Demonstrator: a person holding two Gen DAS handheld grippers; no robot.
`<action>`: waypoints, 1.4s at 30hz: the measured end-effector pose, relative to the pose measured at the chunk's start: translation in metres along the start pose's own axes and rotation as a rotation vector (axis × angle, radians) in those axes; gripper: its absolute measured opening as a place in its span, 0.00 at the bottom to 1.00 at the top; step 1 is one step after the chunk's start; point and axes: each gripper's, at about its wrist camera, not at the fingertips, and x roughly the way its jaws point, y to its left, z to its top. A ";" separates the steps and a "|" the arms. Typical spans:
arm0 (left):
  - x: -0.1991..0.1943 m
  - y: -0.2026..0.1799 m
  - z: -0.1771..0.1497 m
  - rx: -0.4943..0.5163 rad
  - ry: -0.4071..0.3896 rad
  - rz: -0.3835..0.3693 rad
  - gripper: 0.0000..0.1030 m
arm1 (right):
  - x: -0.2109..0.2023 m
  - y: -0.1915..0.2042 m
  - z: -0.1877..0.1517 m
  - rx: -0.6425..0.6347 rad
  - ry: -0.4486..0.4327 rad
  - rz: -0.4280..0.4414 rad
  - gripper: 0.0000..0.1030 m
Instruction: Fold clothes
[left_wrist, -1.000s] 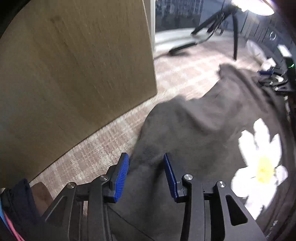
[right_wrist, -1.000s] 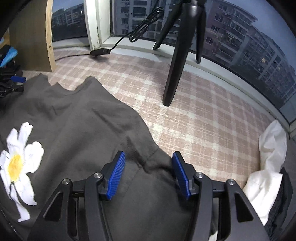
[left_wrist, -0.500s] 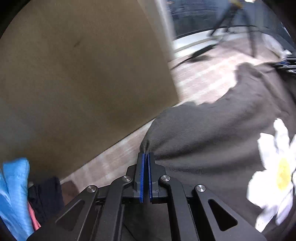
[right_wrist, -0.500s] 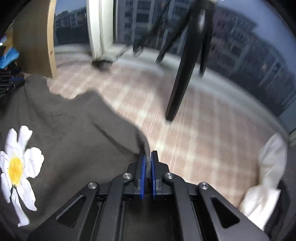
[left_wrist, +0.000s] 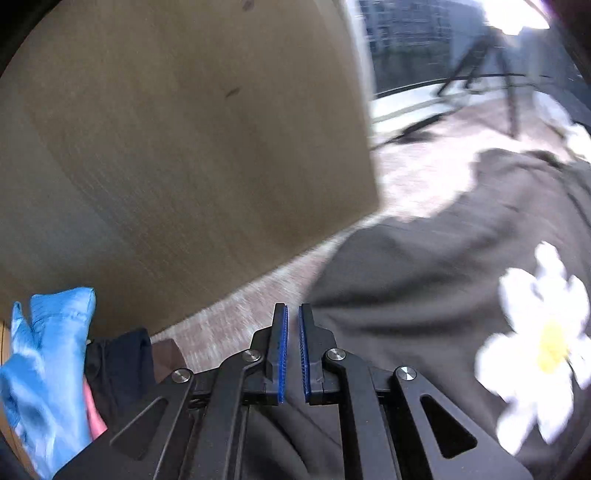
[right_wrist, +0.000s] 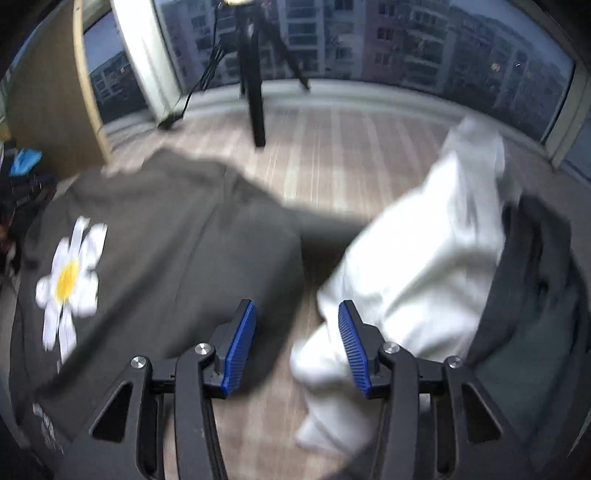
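Note:
A dark grey T-shirt (left_wrist: 424, 280) with a white daisy print (left_wrist: 546, 347) lies spread on the plaid floor mat (left_wrist: 236, 314). In the left wrist view, my left gripper (left_wrist: 291, 310) sits at the shirt's left edge. Its blue pads are a narrow gap apart, and I see no cloth pinched between them. In the right wrist view, the same shirt (right_wrist: 177, 236) with its daisy (right_wrist: 70, 277) lies to the left. My right gripper (right_wrist: 297, 310) is wide open over bare mat, just off the shirt's right edge, holding nothing.
A crumpled white garment (right_wrist: 424, 258) and a dark one (right_wrist: 535, 314) lie right of the right gripper. A black tripod (right_wrist: 255, 92) stands by the window. A wooden panel (left_wrist: 166, 147) rises at the left, with blue cloth (left_wrist: 48, 350) and dark clothes at its foot.
Both grippers closed on the shirt's edges half a second ago. The right one has since let go, opened wide and swung right. The left one's pads have parted slightly.

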 end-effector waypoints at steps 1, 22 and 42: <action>-0.008 -0.006 -0.007 0.011 0.006 -0.027 0.07 | -0.001 -0.002 -0.009 0.000 0.014 0.011 0.46; 0.003 -0.055 -0.066 0.078 0.134 -0.082 0.09 | -0.025 0.043 -0.043 -0.043 0.029 0.064 0.55; -0.034 -0.074 -0.101 0.257 0.148 -0.011 0.35 | -0.067 0.079 -0.134 0.005 0.137 0.163 0.55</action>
